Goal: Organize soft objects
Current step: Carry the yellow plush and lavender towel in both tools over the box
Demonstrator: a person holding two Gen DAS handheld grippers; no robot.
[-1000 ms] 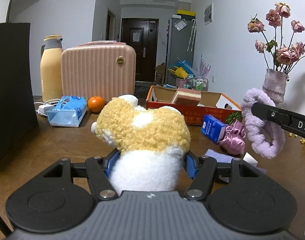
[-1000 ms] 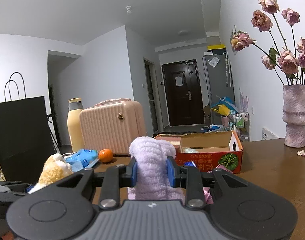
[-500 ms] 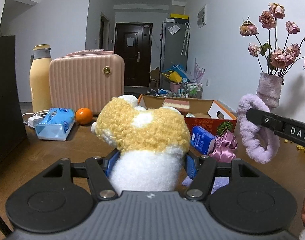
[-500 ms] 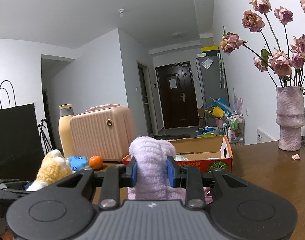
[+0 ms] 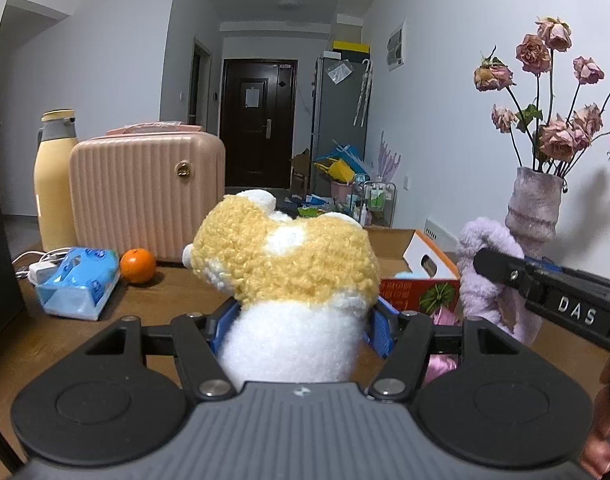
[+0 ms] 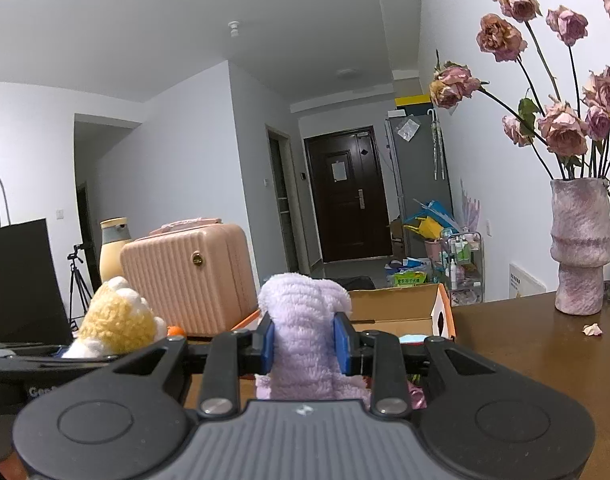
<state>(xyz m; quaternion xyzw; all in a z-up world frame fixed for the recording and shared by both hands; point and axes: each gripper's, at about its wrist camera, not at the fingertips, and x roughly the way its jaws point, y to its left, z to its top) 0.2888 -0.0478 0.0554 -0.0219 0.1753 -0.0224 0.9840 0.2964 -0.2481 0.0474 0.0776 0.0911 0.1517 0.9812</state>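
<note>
Both loads have lifted and closed in on the far cardboard box [image 5: 421,252], my left gripper [image 5: 299,320] clamping the plush toy [image 5: 289,264], right gripper [image 6: 305,344] pinching the lilac scrunchie [image 6: 305,320].

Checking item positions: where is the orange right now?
In the left wrist view, the orange sits on the table at left, between the blue tissue pack and the pink suitcase.

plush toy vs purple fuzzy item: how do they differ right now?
Colour: plush toy is yellow and white; purple fuzzy item is plain lilac.
Holder: left hand-held gripper clamps the toy; right hand-held gripper clamps the fuzzy item.
Texture: curly versus ribbed pile.
Shared: both soft, both held.
</note>
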